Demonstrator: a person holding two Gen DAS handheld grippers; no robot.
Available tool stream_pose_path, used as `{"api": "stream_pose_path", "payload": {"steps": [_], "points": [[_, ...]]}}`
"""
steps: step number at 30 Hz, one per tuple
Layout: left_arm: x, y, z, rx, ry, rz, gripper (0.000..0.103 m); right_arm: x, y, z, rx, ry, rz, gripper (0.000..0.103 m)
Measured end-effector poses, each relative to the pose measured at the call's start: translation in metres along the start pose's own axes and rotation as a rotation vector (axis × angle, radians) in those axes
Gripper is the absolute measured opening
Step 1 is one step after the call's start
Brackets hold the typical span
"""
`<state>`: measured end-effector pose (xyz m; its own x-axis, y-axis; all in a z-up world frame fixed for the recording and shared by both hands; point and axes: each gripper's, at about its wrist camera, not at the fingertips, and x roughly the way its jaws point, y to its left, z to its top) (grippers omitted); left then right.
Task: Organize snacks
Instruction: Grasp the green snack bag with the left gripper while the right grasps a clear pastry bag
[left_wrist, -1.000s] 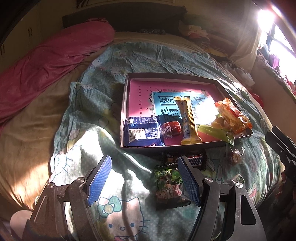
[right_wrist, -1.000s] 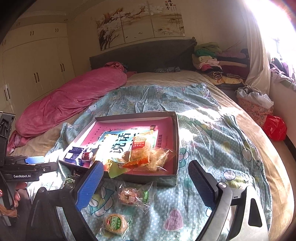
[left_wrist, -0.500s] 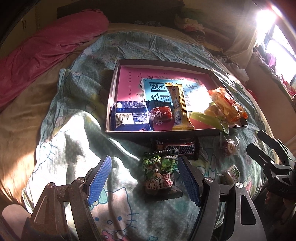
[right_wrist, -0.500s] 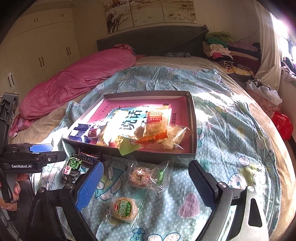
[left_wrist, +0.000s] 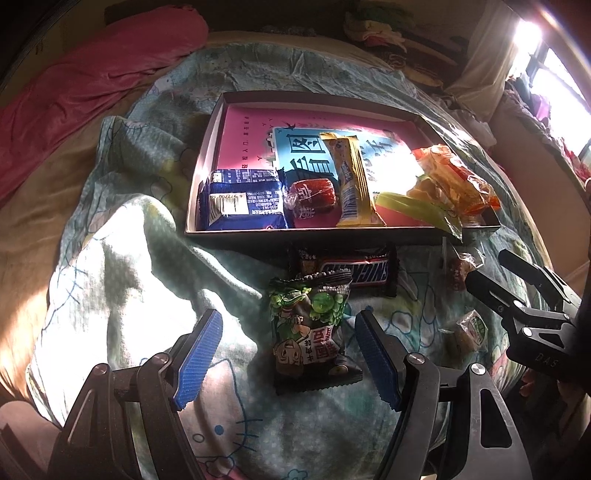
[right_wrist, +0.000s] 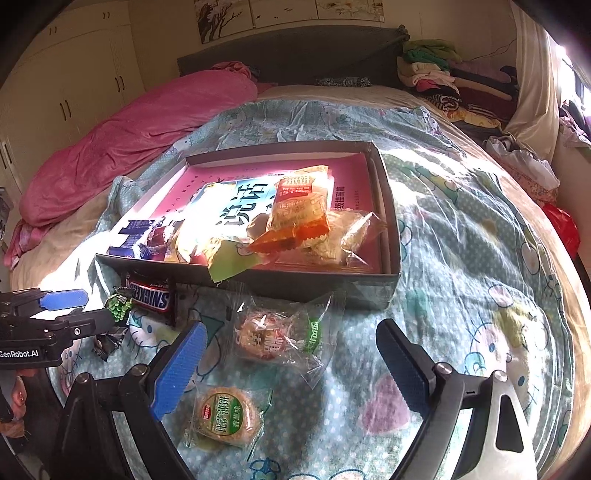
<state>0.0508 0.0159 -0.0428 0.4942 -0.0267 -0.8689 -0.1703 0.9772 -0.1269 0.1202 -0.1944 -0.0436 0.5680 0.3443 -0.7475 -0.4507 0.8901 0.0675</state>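
A shallow dark box (left_wrist: 306, 236) (right_wrist: 391, 206) with a pink bottom lies on the bed and holds several snacks: a blue packet (left_wrist: 243, 199), a red candy (left_wrist: 312, 194), a yellow bar (left_wrist: 351, 177), an orange packet (right_wrist: 301, 210). In front of it lie a Snickers bar (left_wrist: 354, 271) (right_wrist: 151, 295) and a green pea packet (left_wrist: 310, 325). My left gripper (left_wrist: 288, 350) is open, the pea packet between its blue pads, untouched. My right gripper (right_wrist: 291, 358) is open over a clear-wrapped pastry (right_wrist: 273, 336); a round green-label cake (right_wrist: 225, 415) lies nearer.
The snacks rest on a rumpled teal cartoon-print quilt (right_wrist: 461, 240). A pink duvet (right_wrist: 140, 133) lies along the left side. Folded clothes (right_wrist: 443, 77) are piled by the headboard. The bed's right edge drops off near a red bag (right_wrist: 561, 225).
Both grippers have sunk and tilted down toward the bed. The pea packet now sits between the left pads, and the pastry and round cake loom larger between the right pads.
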Motion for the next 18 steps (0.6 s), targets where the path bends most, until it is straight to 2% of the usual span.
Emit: {"api": "stream_pose_path", "payload": {"steps": [6, 12, 18], "points": [[0.008, -0.005, -0.005, 0.010, 0.017, 0.011, 0.076, 0.012, -0.002, 0.000, 0.008, 0.022, -0.018, 0.093], [0.015, -0.007, -0.006, 0.010, 0.027, 0.025, 0.076, 0.021, 0.009, 0.000, -0.063, 0.029, -0.046, 0.092], [0.020, -0.008, -0.005, 0.012, 0.028, 0.036, 0.076, 0.028, 0.019, -0.002, -0.112, 0.048, -0.020, 0.071]]}}
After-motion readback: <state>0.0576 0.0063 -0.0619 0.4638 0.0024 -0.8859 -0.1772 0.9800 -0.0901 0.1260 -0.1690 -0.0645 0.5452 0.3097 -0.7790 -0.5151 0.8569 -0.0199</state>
